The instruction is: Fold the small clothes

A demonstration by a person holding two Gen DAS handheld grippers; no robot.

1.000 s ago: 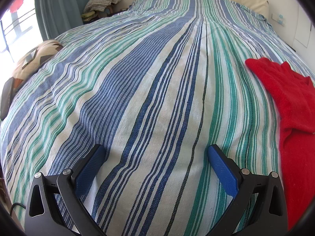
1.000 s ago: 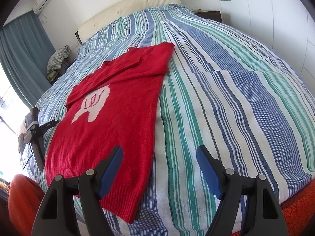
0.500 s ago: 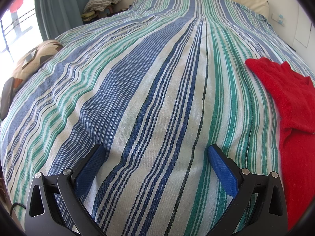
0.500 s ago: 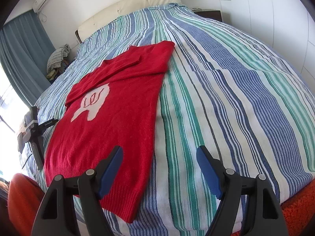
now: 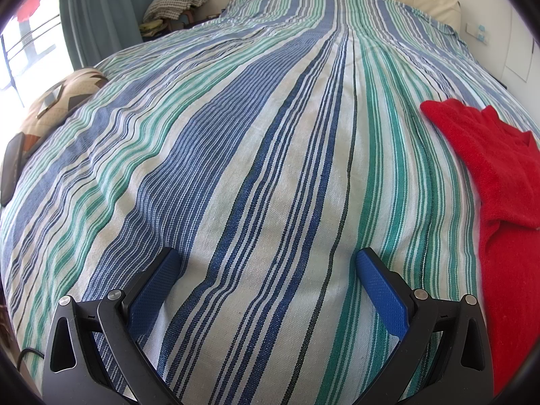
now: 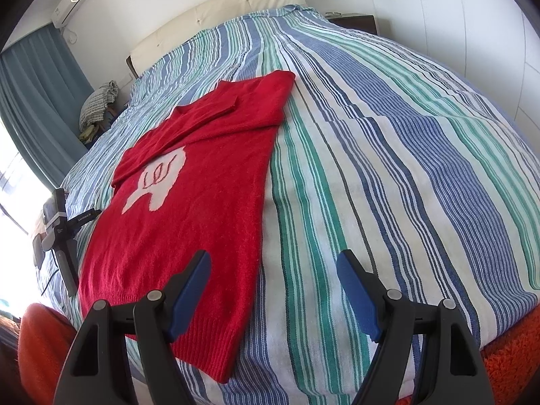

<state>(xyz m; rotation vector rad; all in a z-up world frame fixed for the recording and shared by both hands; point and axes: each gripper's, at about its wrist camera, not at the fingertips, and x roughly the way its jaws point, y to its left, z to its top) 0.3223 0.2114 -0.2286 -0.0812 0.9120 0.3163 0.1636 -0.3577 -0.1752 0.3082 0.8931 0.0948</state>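
Observation:
A red knitted sweater point(image 6: 202, 199) with a white motif lies flat on the striped bedspread point(image 6: 388, 168), one sleeve folded across its chest. My right gripper point(image 6: 273, 263) is open and empty, just above the sweater's right hem edge. In the left wrist view the sweater point(image 5: 499, 185) lies at the far right. My left gripper point(image 5: 266, 263) is open and empty over bare bedspread point(image 5: 236, 152), left of the sweater. The left gripper also shows from outside in the right wrist view point(image 6: 64, 233), beside the sweater's left side.
A cream headboard point(image 6: 219, 10) stands at the far end. A patterned cushion point(image 5: 57, 98) and a dark flat object point(image 5: 11, 168) lie at the bed's left edge. Folded checked cloth point(image 5: 179, 0) sits by the teal curtain point(image 5: 98, 10). Orange fabric point(image 6: 506, 354) lies below the bed's near edge.
My right gripper has shifted slightly to the right along the sweater's hem. My left gripper has stayed nearly still.

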